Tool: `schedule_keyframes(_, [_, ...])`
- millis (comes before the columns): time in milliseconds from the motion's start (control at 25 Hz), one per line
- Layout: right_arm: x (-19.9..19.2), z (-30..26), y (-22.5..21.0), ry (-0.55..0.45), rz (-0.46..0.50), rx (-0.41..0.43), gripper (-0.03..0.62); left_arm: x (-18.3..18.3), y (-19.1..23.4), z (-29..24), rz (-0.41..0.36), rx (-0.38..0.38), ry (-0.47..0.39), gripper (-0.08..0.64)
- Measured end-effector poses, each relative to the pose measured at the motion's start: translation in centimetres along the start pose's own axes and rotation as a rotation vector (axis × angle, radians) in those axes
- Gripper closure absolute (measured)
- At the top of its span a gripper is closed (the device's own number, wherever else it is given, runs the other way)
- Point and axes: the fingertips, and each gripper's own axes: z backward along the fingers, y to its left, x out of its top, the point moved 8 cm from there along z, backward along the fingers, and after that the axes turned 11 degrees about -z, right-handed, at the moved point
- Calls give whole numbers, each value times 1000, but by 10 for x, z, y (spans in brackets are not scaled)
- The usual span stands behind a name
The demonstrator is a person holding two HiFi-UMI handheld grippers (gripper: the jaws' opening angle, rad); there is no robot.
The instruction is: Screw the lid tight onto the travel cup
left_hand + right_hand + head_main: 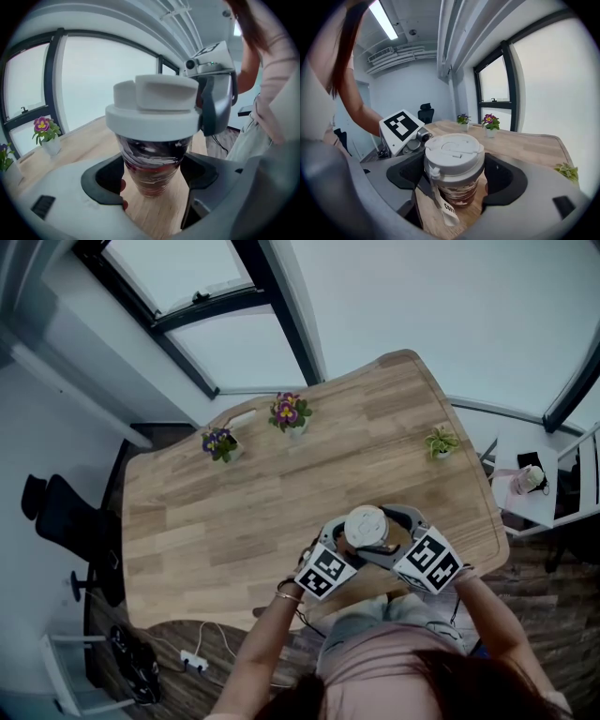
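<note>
The travel cup, a patterned red-and-white body [152, 168] under a white lid [152, 112], stands upright near the wooden table's [234, 512] front edge. In the head view only its lid [366, 526] shows, between the two marker cubes. My left gripper [152, 183] is shut on the cup's body, one jaw against each side. My right gripper [454, 173] is shut on the lid [453, 152] from the opposite side. A white strap [440, 206] hangs from the lid's rim. The left gripper's marker cube [401, 127] sits just beyond the cup. The cup's base is hidden.
Two potted purple flowers [290, 413] [220, 443] and a small green plant [441, 442] stand along the table's far side. A black office chair [70, 521] is at the left, a small side table [530, 486] at the right, and cables [192, 657] lie on the floor.
</note>
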Motion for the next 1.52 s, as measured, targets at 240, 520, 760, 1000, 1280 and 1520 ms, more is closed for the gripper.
schedule_keyframes(240, [-3,-3,5,-130,-76,-179,202,4,-7,-6,139,225,-1,198])
schedule_keyframes(520, [-3,2,4,-66,-36,-53,201,-2,-4,-2,75,114,-29,198])
schedule_keyframes(760, [4,-1,3,-28,26,-1,201,-1,0,1,4,14,-4,198])
schedule_keyframes(1000, [0,-2,9,-132,-43,-184,201,3,-6,-6,122,213,0,198])
schedule_keyframes(1280, [-1,8,4,-56,-21,-26,201,-2,0,-3,72,115,-18,198])
schedule_keyframes(1520, [0,6,-5,7,29,35,202,-1,6,0,-14,-23,6,198])
